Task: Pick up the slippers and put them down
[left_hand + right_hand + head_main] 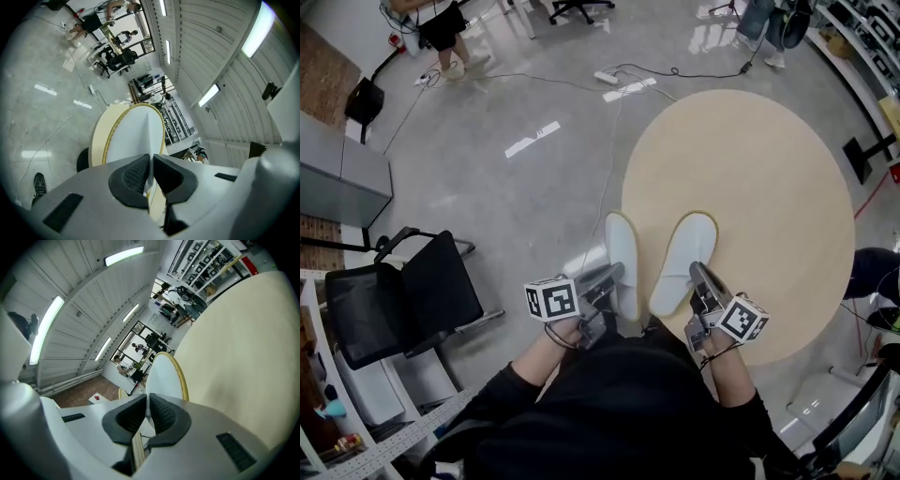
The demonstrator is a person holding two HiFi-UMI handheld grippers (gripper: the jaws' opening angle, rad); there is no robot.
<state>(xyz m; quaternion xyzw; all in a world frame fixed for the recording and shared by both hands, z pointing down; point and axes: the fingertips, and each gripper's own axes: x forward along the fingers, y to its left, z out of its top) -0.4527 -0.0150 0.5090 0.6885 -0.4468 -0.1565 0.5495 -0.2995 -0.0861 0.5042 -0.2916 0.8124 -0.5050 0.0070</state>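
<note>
- The left slipper (623, 265), white with a yellowish edge, lies toe-forward at the near left edge of the round table (769, 159). Part of it appears to hang past that edge over the floor (516, 187).
- The right slipper (684, 259) sits just beside it, well apart from the edge and wholly over the tabletop, its toe angled slightly right.
- The head view does not show whether either sole touches the wood or hangs just above it.
- The left claw (609, 281) is pinched on the heel end of its slipper. In the left gripper view the ribbed pads (136, 176) are pressed together on a thin white fold of the left slipper (133, 133), with almost no gap between them.
- The right claw (701, 283) does the same. In the right gripper view it (147, 411) nips the rear edge of the right slipper (164, 376), with the table (243, 343) broad and pale at its right.
- Step in hand, as I judge it: both slippers are gripped, so the pick-up is done and the putting down remains.
- The next move calls for bringing both soles flat onto a surface, with the left one further in from the edge if the table is the target. Both claws would then spread before drawing back, so the thin fabric is not dragged along.
- Further out, a black chair (403, 300) stands on the floor to the left, clear of the work.
</note>
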